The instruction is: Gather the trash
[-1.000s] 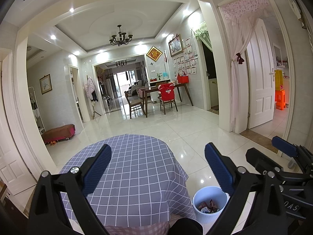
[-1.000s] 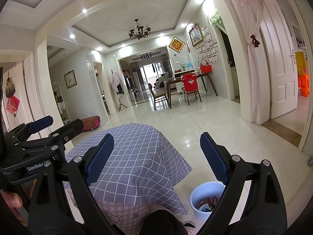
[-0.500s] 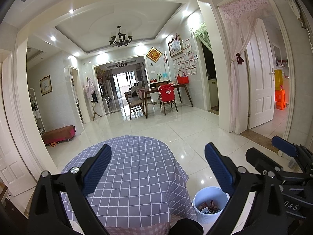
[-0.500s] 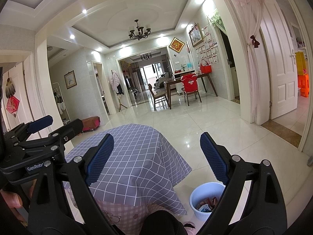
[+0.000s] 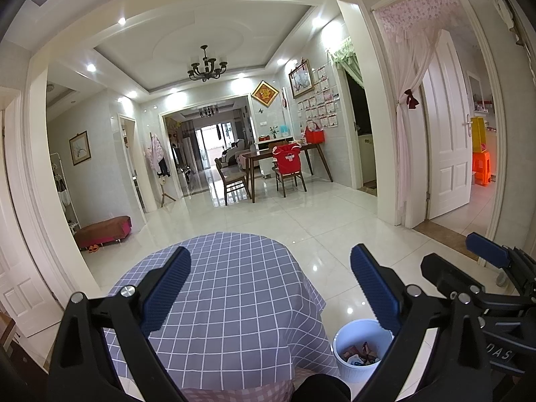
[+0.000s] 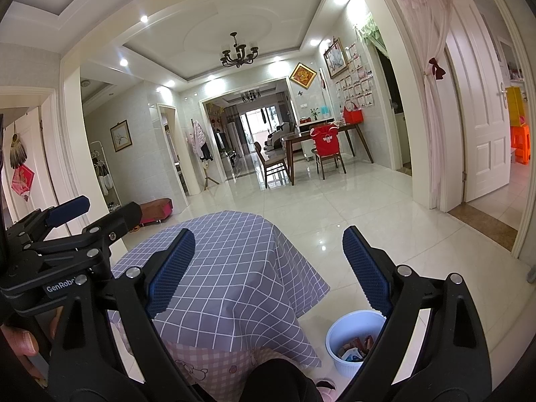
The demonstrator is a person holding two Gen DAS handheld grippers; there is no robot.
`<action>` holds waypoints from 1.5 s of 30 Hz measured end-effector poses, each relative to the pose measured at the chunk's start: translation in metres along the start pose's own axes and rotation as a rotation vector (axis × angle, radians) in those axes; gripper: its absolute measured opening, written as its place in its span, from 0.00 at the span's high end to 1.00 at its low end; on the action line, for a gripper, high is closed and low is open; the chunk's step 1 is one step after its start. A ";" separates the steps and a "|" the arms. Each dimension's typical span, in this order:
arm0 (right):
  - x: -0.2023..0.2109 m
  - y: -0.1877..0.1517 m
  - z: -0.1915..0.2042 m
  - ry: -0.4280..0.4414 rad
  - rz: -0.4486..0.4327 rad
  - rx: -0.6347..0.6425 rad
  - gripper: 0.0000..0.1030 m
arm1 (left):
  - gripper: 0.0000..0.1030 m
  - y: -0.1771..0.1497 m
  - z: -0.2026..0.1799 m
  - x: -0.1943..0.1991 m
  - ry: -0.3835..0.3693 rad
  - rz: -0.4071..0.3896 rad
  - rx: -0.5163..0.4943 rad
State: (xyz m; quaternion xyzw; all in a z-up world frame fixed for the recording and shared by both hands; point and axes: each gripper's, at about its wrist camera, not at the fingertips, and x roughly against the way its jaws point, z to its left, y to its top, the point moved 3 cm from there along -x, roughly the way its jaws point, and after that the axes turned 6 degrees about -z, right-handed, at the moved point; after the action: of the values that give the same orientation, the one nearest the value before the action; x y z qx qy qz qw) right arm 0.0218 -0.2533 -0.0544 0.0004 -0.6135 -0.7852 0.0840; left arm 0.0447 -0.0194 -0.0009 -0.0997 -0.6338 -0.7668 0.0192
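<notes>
A small white bin (image 5: pixel 355 351) (image 6: pixel 348 341) stands on the floor right of the table, with several wrappers inside. The round table wears a grey checked cloth (image 5: pixel 234 301) (image 6: pixel 234 268) with nothing on top. My left gripper (image 5: pixel 271 291) hangs open above the table's near edge, nothing between its blue pads. My right gripper (image 6: pixel 268 268) is open too, held high over the table and bin. Each gripper shows at the side of the other's view: the right one (image 5: pixel 475 268), the left one (image 6: pixel 77 221).
Glossy white tiled floor (image 5: pixel 301 214) stretches ahead to a dining table with chairs (image 5: pixel 281 164). A low red bench (image 5: pixel 104 231) sits at the left wall. A curtained doorway with a white door (image 5: pixel 445 140) opens on the right. A hand (image 6: pixel 20 341) holds the left gripper.
Both views have tilted very slightly; the table and bin sit a touch lower in frame. Both grippers stay open and empty.
</notes>
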 end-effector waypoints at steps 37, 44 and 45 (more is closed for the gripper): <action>0.005 -0.001 0.007 0.003 0.006 -0.007 0.14 | 0.08 -0.007 0.014 -0.004 0.002 0.006 -0.009; 0.005 -0.001 0.008 0.004 0.007 -0.008 0.14 | 0.08 -0.006 0.015 -0.005 0.003 0.007 -0.010; 0.005 0.000 0.008 0.004 0.008 -0.008 0.14 | 0.08 -0.007 0.016 -0.005 0.002 0.007 -0.009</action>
State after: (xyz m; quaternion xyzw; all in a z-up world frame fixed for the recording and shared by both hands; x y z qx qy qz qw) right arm 0.0157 -0.2462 -0.0523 -0.0006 -0.6102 -0.7873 0.0882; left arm 0.0504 -0.0031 -0.0055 -0.1013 -0.6299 -0.7697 0.0222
